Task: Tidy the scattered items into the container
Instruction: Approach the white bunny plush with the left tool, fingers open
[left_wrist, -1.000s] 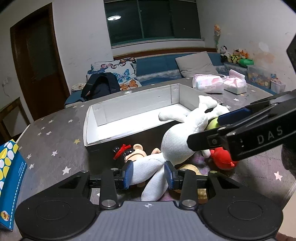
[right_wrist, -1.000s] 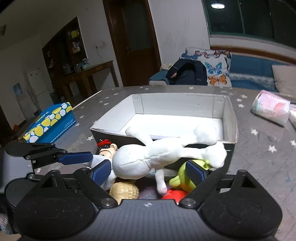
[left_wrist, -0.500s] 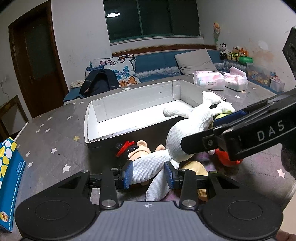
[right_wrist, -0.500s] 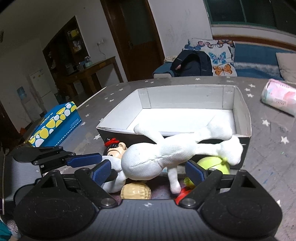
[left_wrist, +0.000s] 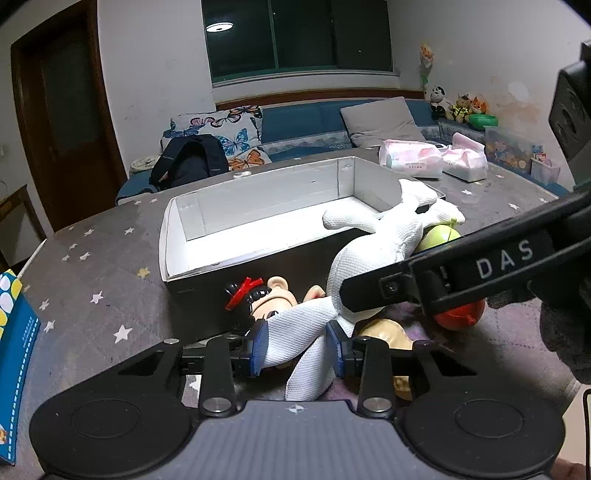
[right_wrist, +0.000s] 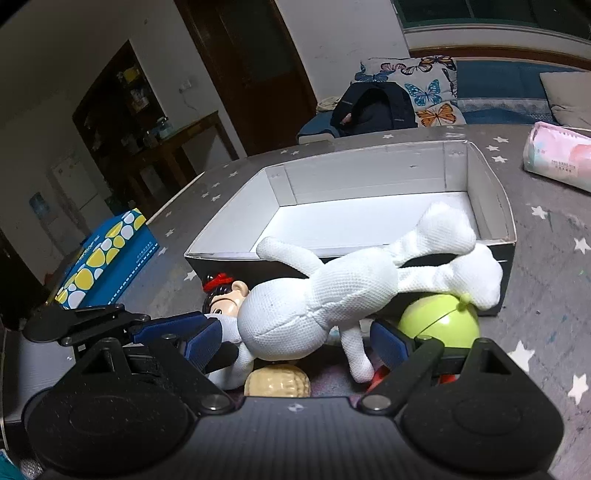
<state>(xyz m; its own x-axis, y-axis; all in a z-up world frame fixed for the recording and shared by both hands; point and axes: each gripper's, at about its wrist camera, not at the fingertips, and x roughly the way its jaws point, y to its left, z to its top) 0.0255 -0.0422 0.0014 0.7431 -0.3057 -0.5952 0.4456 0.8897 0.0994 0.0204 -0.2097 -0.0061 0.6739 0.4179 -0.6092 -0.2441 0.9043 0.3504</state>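
White mesh fabric filled my left wrist view: the plush doll (left_wrist: 373, 258) had one limb pinched between the blue pads of my left gripper (left_wrist: 295, 345), which was clenched on it. Its body rose toward the right, its far limbs over the near wall of the cardboard box (left_wrist: 207, 221). A black-haired figurine (left_wrist: 258, 299) lay against the box, and a tan toy (left_wrist: 384, 332) and a red ball (left_wrist: 458, 317) sat on the starred table (left_wrist: 92, 266).

From the right wrist, my right gripper (right_wrist: 306, 341) stood spread wide around the doll's body (right_wrist: 295, 310), its pads clear of the fabric. A green ball (right_wrist: 436, 317) sat just beneath the doll's far limbs, near the box's right corner (right_wrist: 506, 229)
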